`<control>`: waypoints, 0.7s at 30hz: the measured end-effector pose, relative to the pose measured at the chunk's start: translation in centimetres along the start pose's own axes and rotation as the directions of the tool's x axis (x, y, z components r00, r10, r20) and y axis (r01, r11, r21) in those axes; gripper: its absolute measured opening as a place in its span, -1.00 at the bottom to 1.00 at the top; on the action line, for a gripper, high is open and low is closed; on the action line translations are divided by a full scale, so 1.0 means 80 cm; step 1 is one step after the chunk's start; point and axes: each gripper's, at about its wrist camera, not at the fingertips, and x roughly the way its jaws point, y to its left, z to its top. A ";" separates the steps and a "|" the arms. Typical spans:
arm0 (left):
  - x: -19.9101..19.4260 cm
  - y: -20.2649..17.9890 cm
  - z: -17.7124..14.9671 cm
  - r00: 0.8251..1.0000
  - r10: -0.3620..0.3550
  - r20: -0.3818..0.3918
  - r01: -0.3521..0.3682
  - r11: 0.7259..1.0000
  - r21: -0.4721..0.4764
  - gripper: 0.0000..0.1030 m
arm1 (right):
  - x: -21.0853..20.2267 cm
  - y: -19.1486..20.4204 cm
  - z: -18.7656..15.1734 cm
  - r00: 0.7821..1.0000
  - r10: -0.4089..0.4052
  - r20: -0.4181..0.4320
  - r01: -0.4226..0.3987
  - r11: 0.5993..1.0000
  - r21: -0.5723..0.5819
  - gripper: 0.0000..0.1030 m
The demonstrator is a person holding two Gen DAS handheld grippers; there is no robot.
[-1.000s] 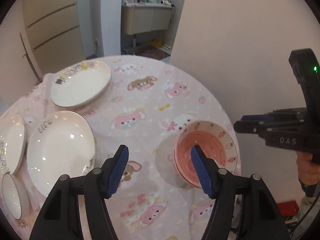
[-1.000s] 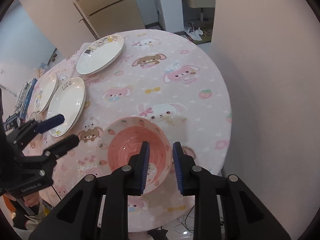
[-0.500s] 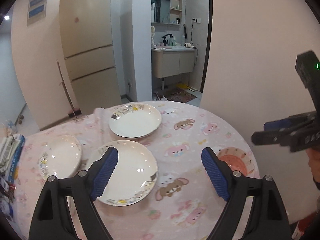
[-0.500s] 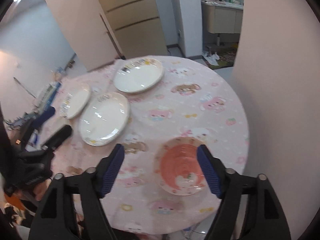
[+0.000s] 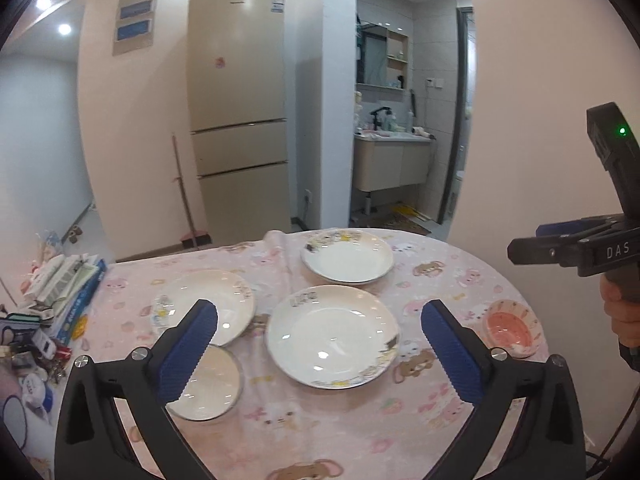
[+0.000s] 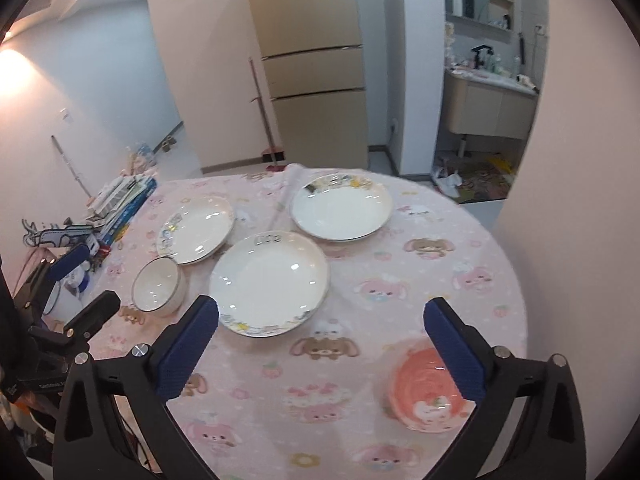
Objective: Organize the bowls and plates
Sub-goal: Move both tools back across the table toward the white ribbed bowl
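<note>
Three white plates lie on the pink cartoon tablecloth: a middle plate (image 5: 332, 334) (image 6: 270, 280), a far plate (image 5: 347, 256) (image 6: 342, 206) and a left plate (image 5: 212, 300) (image 6: 198, 228). A small white bowl (image 5: 208, 384) (image 6: 156, 286) sits beside the left plate. A pink bowl (image 5: 510, 328) (image 6: 428, 392) stands alone near the table's right edge. My left gripper (image 5: 318, 312) (image 6: 90, 280) hovers above the table, its jaws opening with nothing between them. My right gripper (image 6: 320, 308) (image 5: 528, 240) hangs high over the near side, its jaws also opening and empty.
Books and boxes (image 5: 68, 280) (image 6: 120, 200) crowd the table's left edge. A pink wall (image 6: 580, 200) stands close to the table on the right. Behind the table are a fridge (image 5: 240, 120) and a broom (image 6: 264, 120). A hand (image 5: 620, 312) holds the right gripper.
Both grippers have pulled back and risen, so the whole table shows. The right jaws, narrow over the pink bowl a second ago, have spread wide; the left jaws have widened too.
</note>
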 end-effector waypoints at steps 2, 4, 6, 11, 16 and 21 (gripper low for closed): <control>-0.006 0.027 -0.006 1.000 0.016 0.003 -0.016 1.000 -0.026 1.00 | 0.018 0.019 0.004 1.000 0.019 -0.024 -0.019 1.000 -0.013 0.99; -0.009 0.056 -0.014 0.999 0.031 0.005 -0.031 0.997 -0.068 1.00 | 0.037 0.041 0.009 0.998 0.034 -0.043 -0.036 0.999 -0.038 0.99; -0.010 0.079 -0.020 0.998 0.062 0.000 -0.062 0.993 -0.103 1.00 | 0.054 0.061 0.014 0.996 0.070 -0.053 -0.073 0.996 -0.048 0.99; -0.010 0.138 -0.039 0.991 0.129 -0.041 -0.134 0.976 -0.169 1.00 | 0.099 0.100 0.018 0.987 0.141 -0.075 -0.142 0.990 0.003 0.99; -0.006 0.178 -0.060 0.982 0.168 -0.084 -0.181 0.966 -0.186 1.00 | 0.143 0.135 0.018 0.975 0.179 -0.128 -0.179 0.984 0.015 0.99; 0.016 0.211 -0.079 0.974 0.181 -0.134 -0.207 0.955 -0.214 1.00 | 0.178 0.164 0.016 0.963 0.192 -0.188 -0.198 0.980 -0.012 0.99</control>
